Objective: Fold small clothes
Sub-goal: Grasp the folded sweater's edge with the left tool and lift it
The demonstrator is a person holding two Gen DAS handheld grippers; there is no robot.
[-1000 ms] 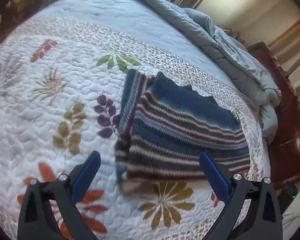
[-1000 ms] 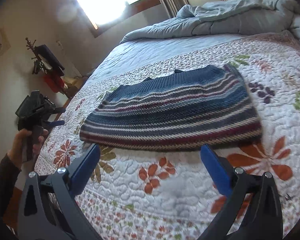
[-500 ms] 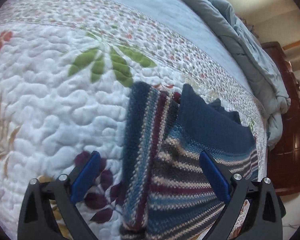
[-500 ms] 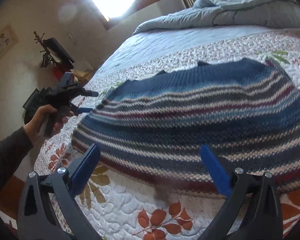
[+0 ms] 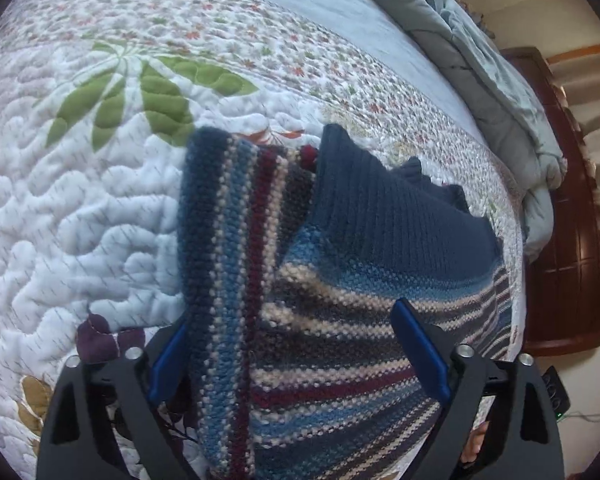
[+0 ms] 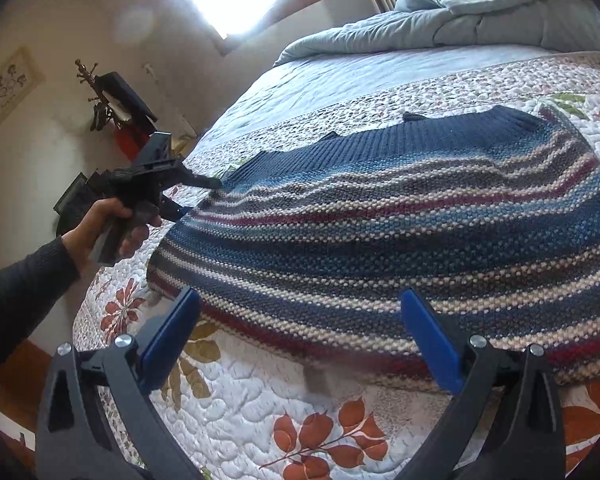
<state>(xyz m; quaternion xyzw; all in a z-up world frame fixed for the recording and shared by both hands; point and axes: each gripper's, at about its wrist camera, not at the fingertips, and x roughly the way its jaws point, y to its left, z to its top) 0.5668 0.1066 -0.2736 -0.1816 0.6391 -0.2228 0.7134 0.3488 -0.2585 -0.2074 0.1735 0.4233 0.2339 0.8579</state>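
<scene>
On quilt [image 6: 260, 408]: striped knit sweater [image 6: 400, 240], folded, navy ribbed collar.

left gripper [image 5: 292, 354]: dropped onto sweater [image 5: 340, 280] end, jaws just narrowing around it | right gripper [image 6: 300, 340]: neared hem

Striped sweater [image 6: 400, 232] lies flat on floral quilt [image 6: 260, 408].

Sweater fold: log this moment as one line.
sweater: flat on quilt, sleeve folded over | left gripper: open, closing, straddling sleeve edge | right gripper: open at near hem, nothing gripped
</scene>
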